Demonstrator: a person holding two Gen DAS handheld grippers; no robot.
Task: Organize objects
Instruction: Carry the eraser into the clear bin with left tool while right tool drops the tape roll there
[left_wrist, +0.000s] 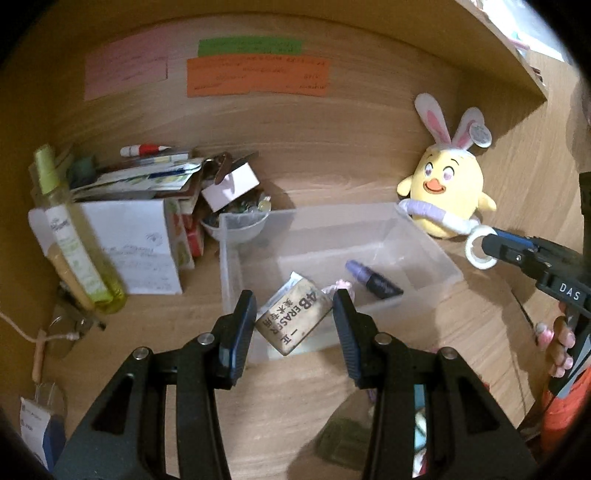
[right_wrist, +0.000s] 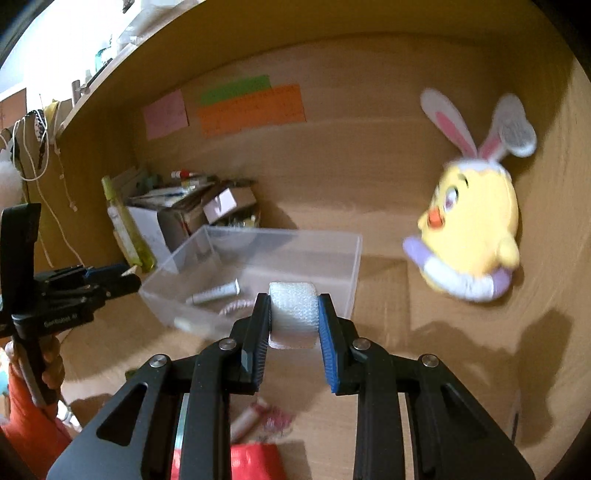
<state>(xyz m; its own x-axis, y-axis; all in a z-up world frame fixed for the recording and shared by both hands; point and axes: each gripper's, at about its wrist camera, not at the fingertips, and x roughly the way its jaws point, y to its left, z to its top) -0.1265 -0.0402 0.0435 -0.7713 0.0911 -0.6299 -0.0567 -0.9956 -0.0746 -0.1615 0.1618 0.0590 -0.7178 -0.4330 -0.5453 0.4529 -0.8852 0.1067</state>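
A clear plastic bin (left_wrist: 424, 243) (right_wrist: 343, 254) stands on the wooden desk. A worn 4B eraser (left_wrist: 293, 317) hangs tilted over the bin's near edge, between my left gripper's (left_wrist: 293, 308) open fingers with gaps on both sides. A purple-capped tube (left_wrist: 373, 278) and a pink item lie in the bin. My right gripper (right_wrist: 293, 314) is shut on a white tape roll (right_wrist: 293, 314) (left_wrist: 480, 251), held near the bin's right side.
A yellow bunny-eared plush (left_wrist: 447, 188) (right_wrist: 469, 229) leans at the back right. A yellow-green spray bottle (left_wrist: 74, 236), white box (left_wrist: 136, 243), papers and a small bowl (left_wrist: 240, 221) crowd the back left. Small items and a red packet (right_wrist: 255, 461) lie near the front.
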